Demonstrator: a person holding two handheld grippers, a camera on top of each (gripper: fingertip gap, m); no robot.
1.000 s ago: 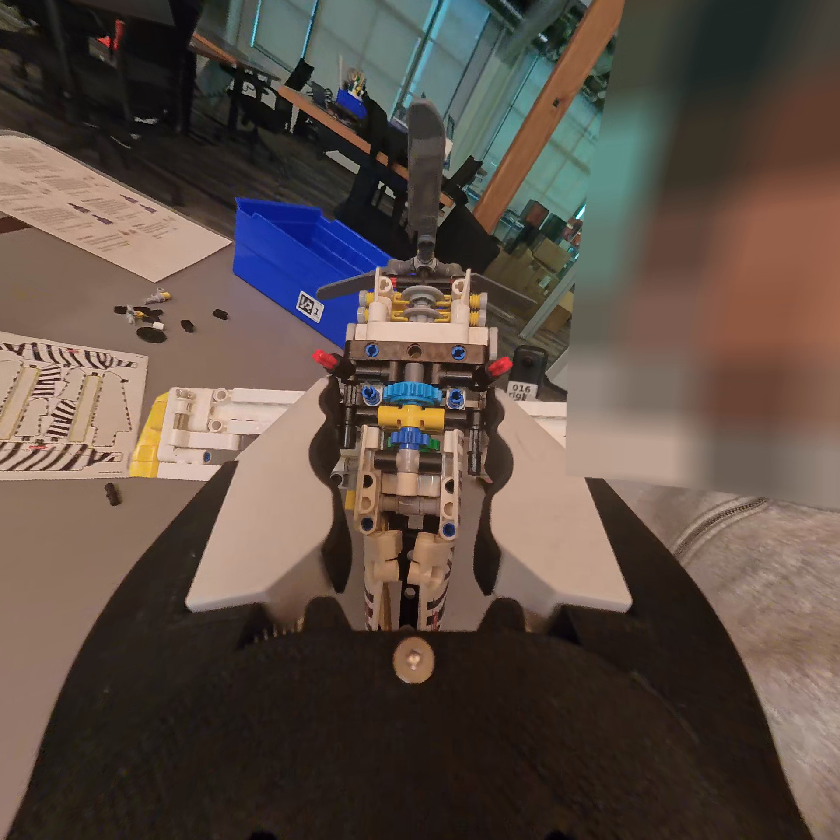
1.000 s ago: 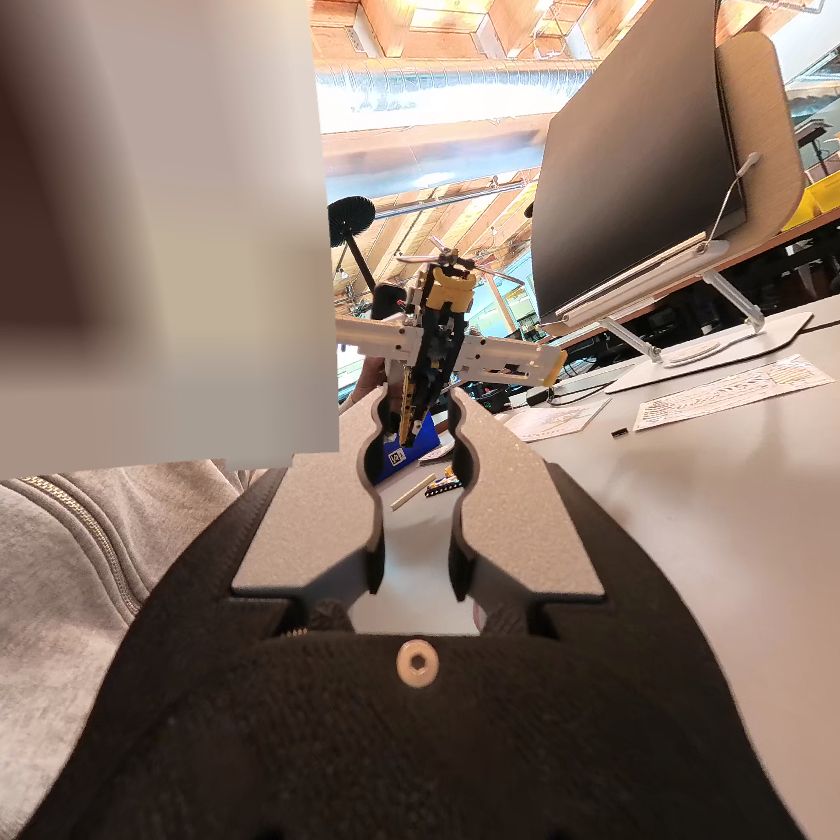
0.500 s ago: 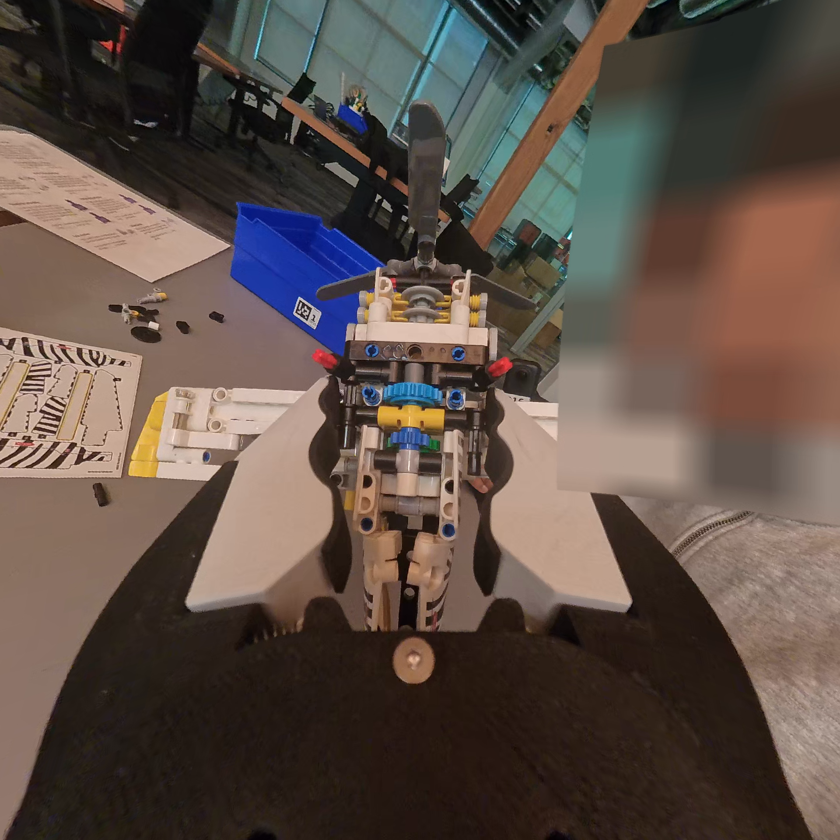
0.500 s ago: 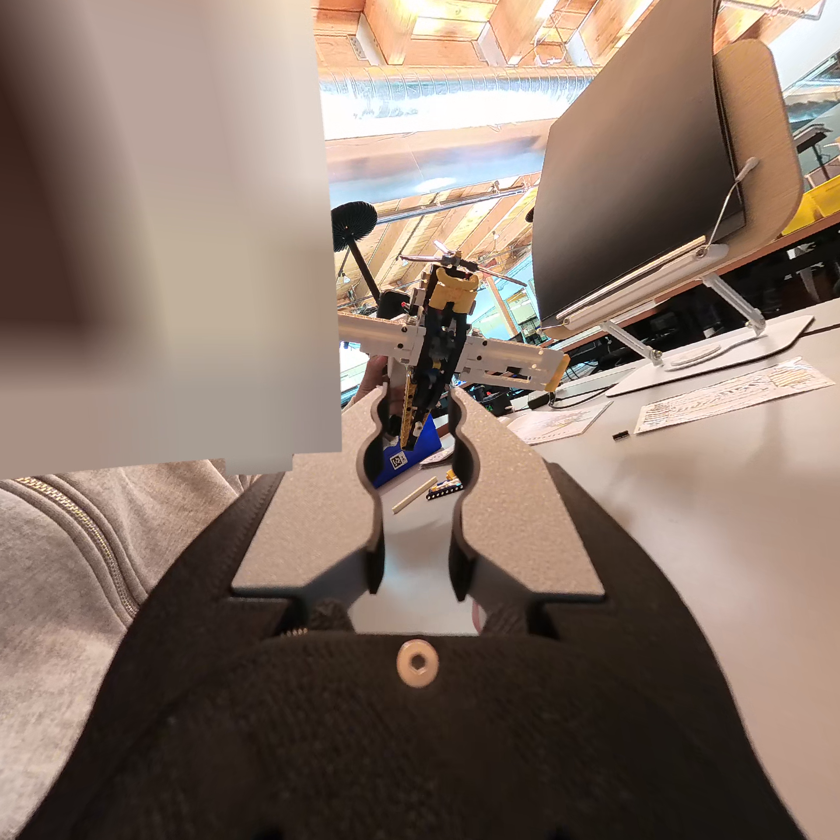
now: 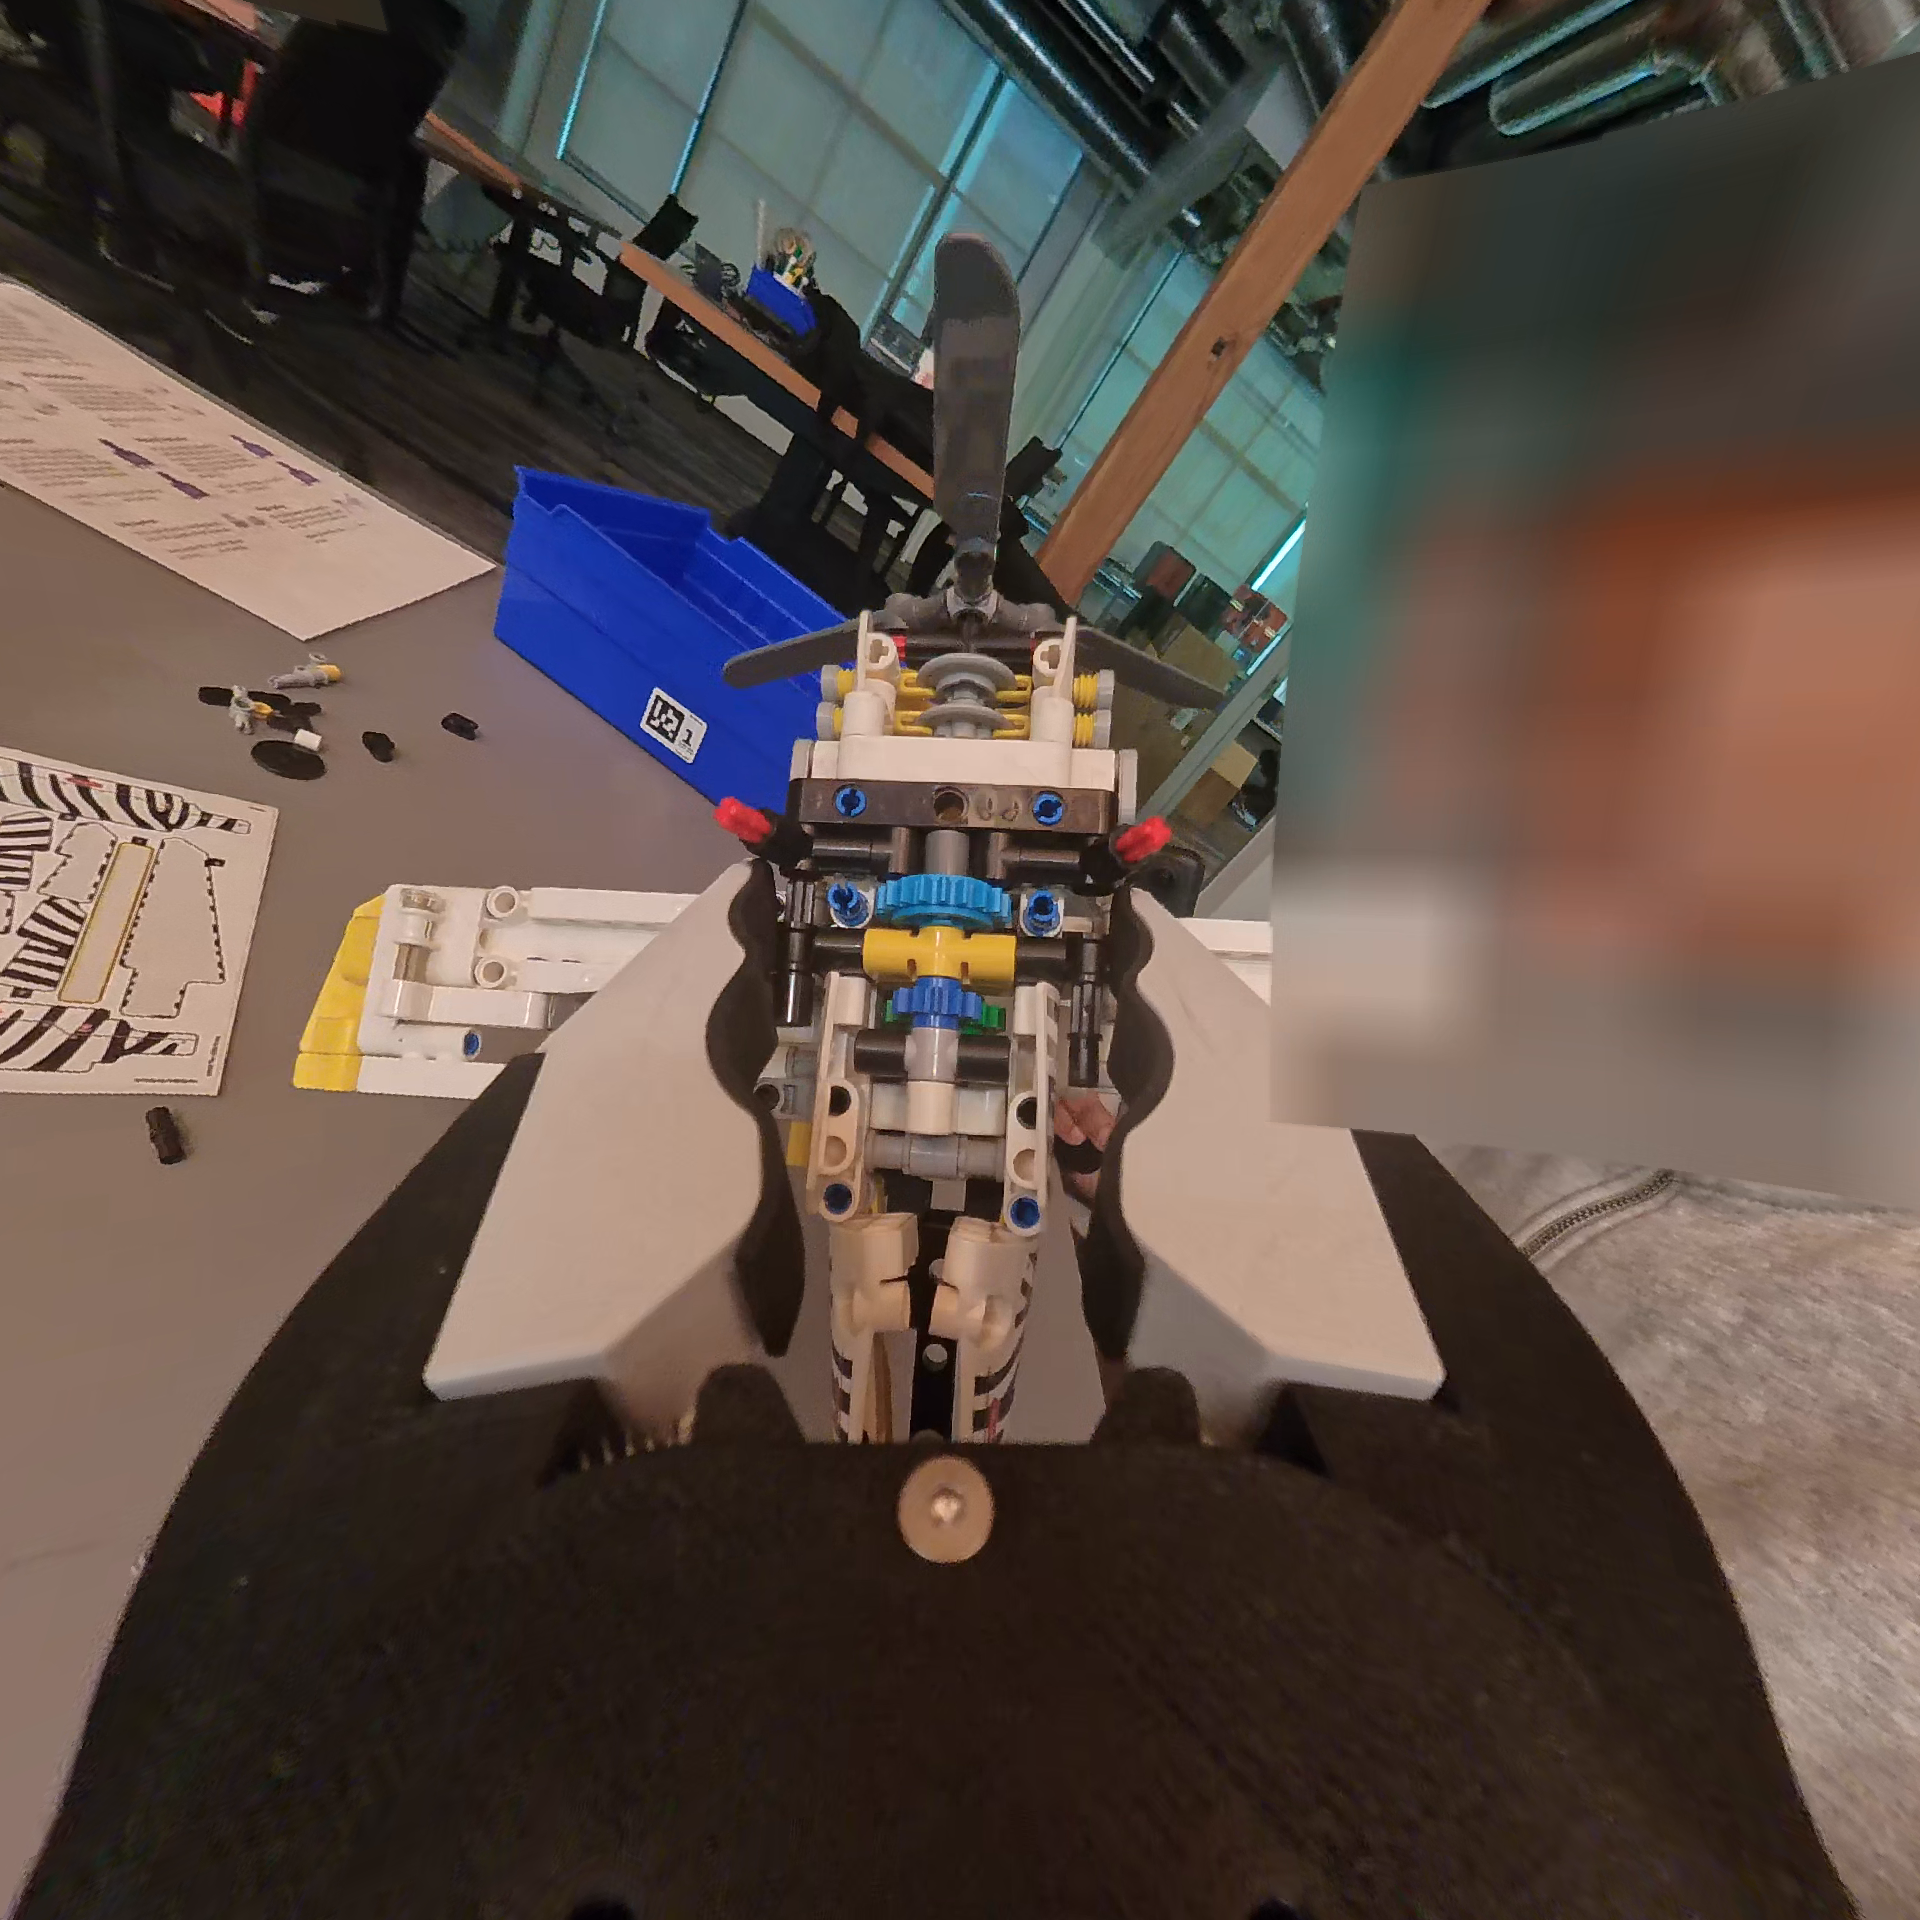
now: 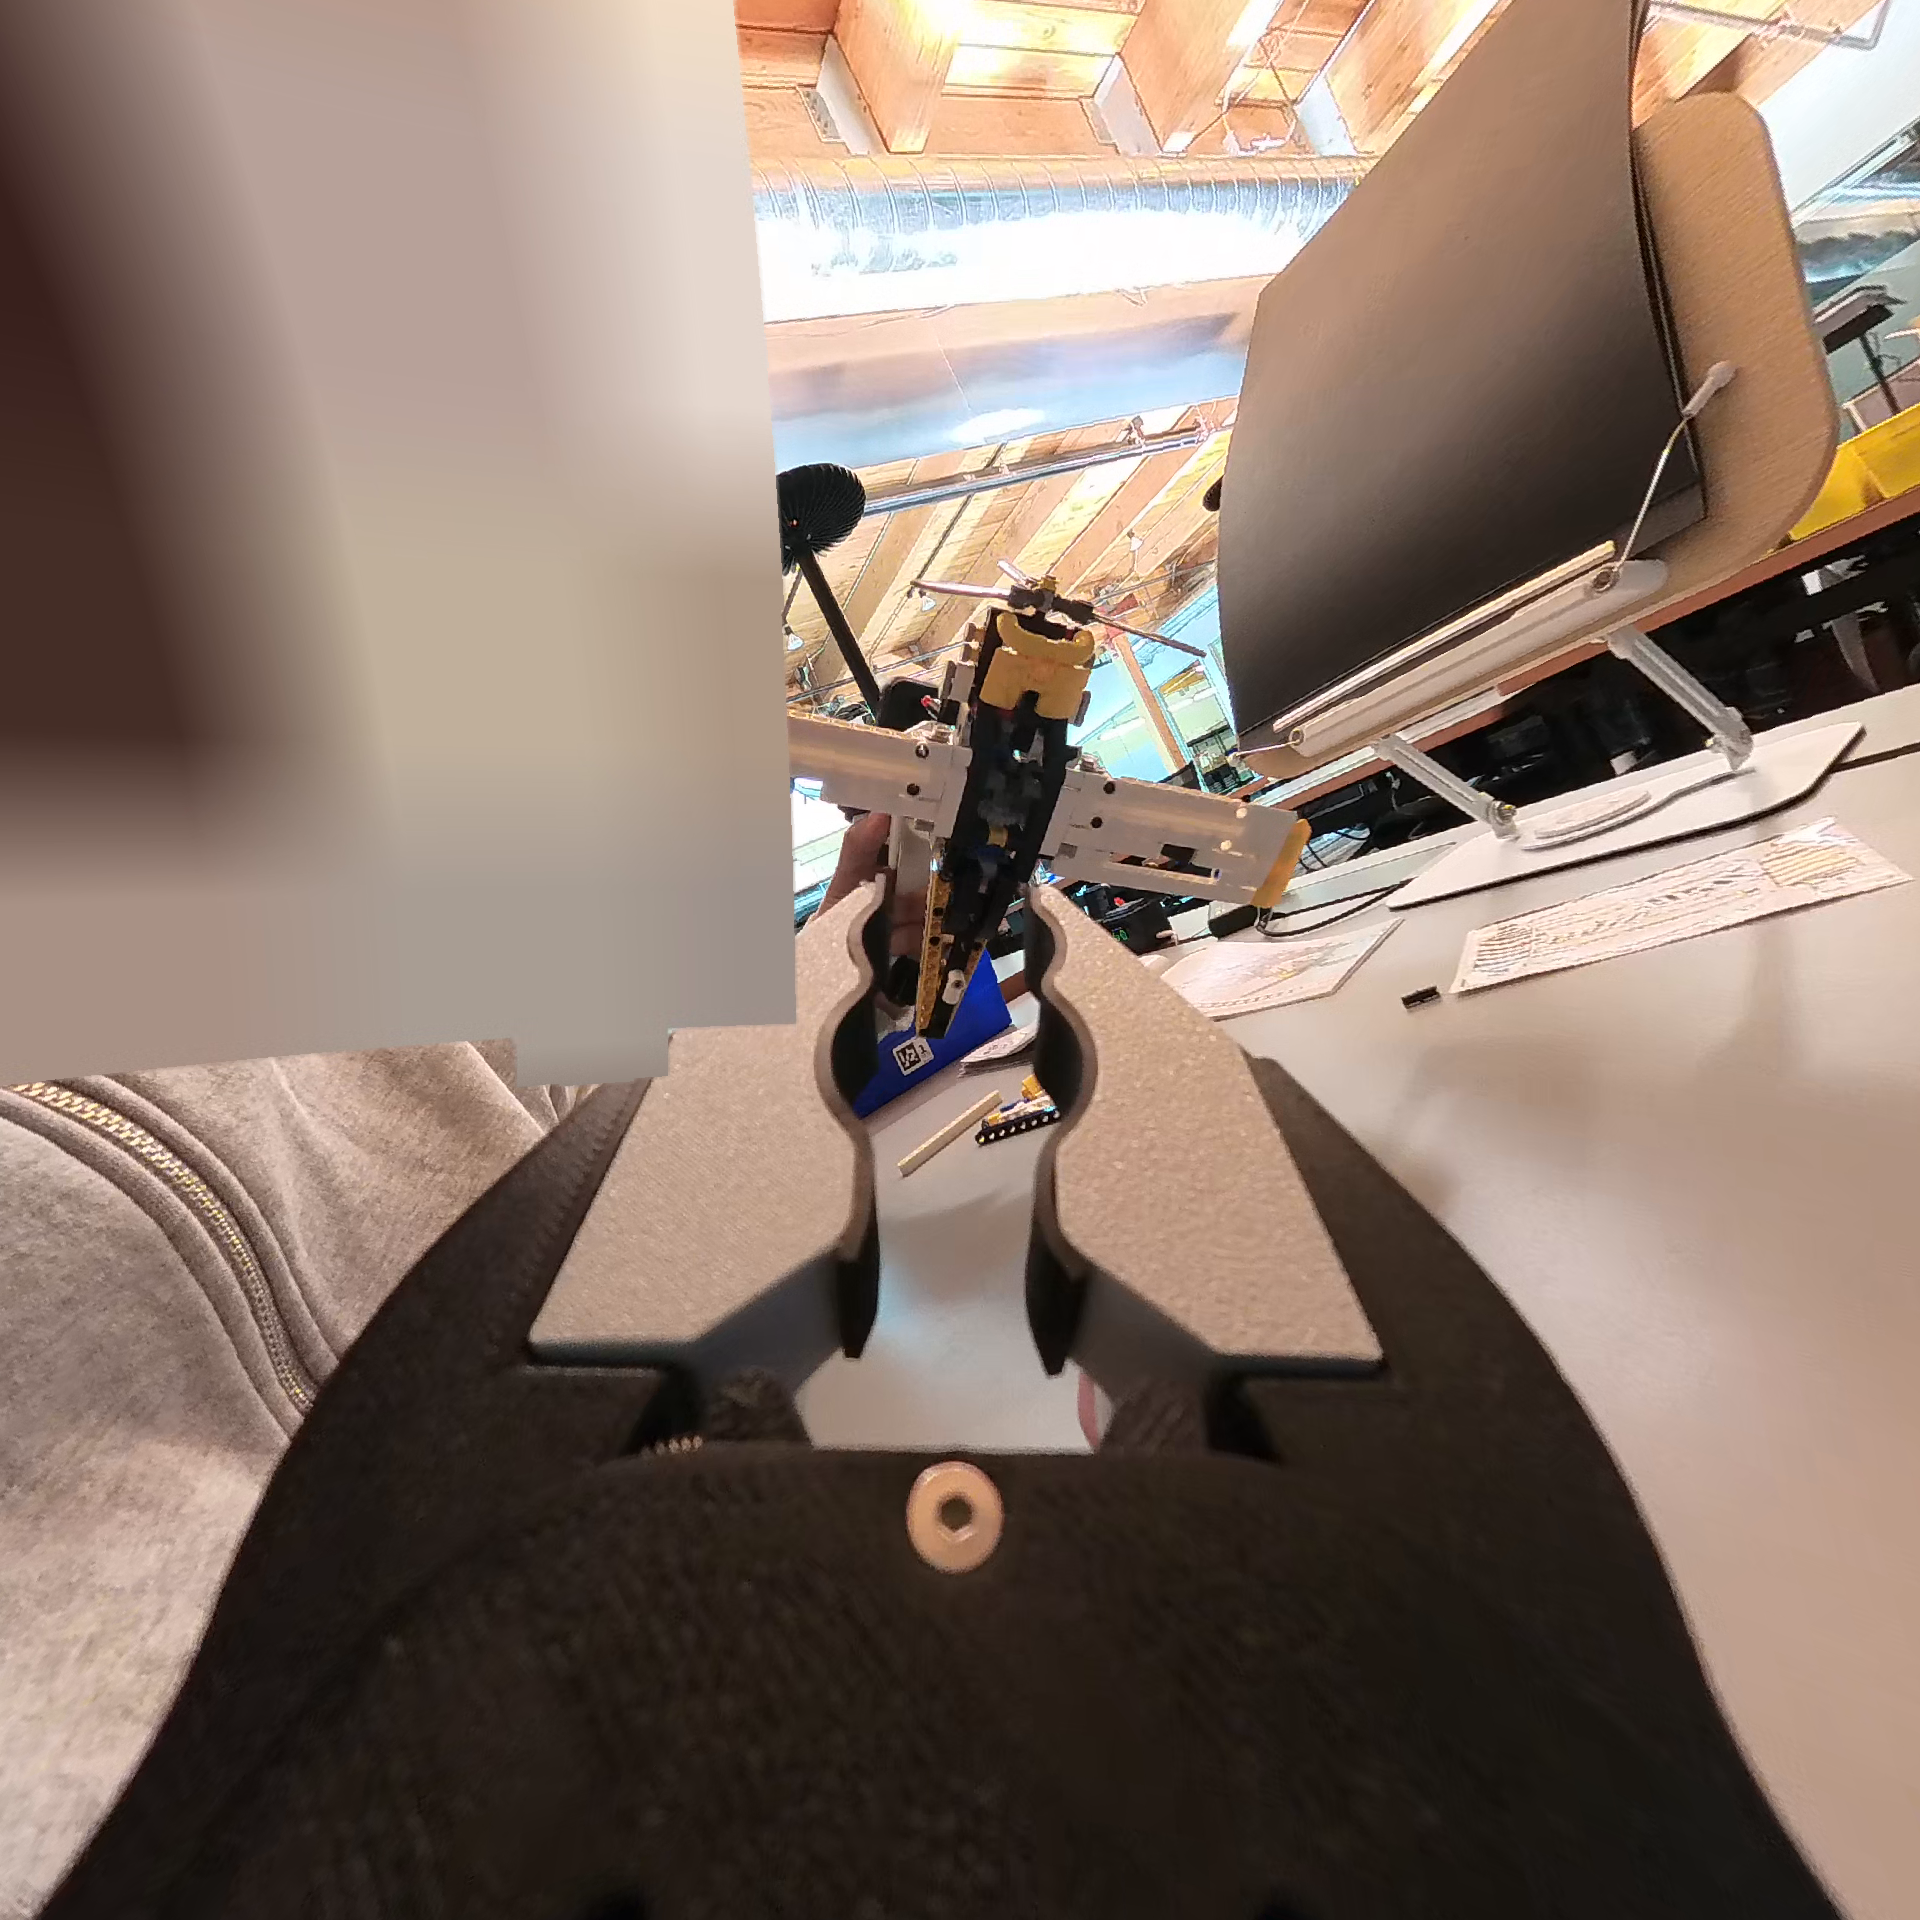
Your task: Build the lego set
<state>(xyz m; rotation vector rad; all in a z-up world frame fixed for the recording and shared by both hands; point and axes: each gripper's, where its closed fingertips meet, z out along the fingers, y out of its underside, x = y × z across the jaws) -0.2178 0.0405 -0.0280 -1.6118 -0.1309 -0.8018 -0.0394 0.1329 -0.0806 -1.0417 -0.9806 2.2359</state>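
Gripping lego plane between left gripper fingers, propeller forward

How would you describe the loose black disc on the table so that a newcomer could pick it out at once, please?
Start at the blue bin on the grey table and look left, to the scatter of small parts beside the zebra-striped sticker sheet. The black disc lies there: flat and round, wider than the stubby black pins around it.

Lego plane wing hidden behind left fingers.
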